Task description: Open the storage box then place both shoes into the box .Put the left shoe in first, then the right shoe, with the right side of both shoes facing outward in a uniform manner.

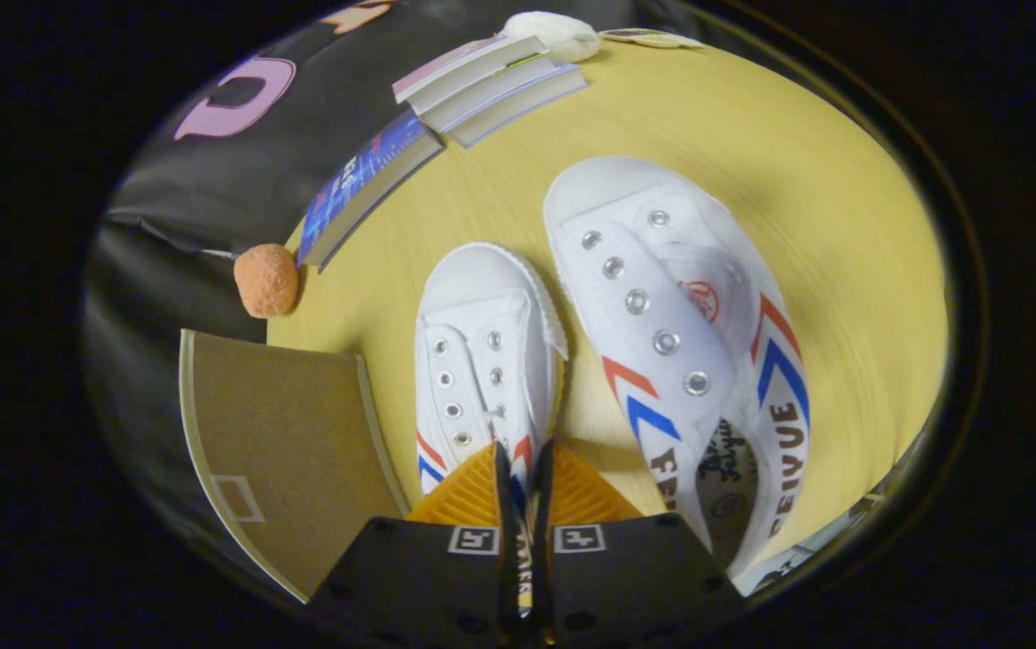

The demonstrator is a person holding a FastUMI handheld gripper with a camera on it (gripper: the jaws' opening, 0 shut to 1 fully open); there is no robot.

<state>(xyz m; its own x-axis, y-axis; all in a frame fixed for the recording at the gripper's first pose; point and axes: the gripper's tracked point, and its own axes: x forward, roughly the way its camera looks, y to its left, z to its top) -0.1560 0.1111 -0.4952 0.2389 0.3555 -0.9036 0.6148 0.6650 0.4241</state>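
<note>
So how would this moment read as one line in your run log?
gripper: jaws shut on white shoe rim | second shoe: alongside, on table | storage box: beside held shoe

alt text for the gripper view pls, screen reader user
The gripper is shut on the left white shoe, pinching its side wall on a yellow table. The other shoe lies beside it; a brown box sits left, books beyond.

You are looking at a yellow wooden table (752,144) lying against the booth's black cloth wall (211,171).
</note>
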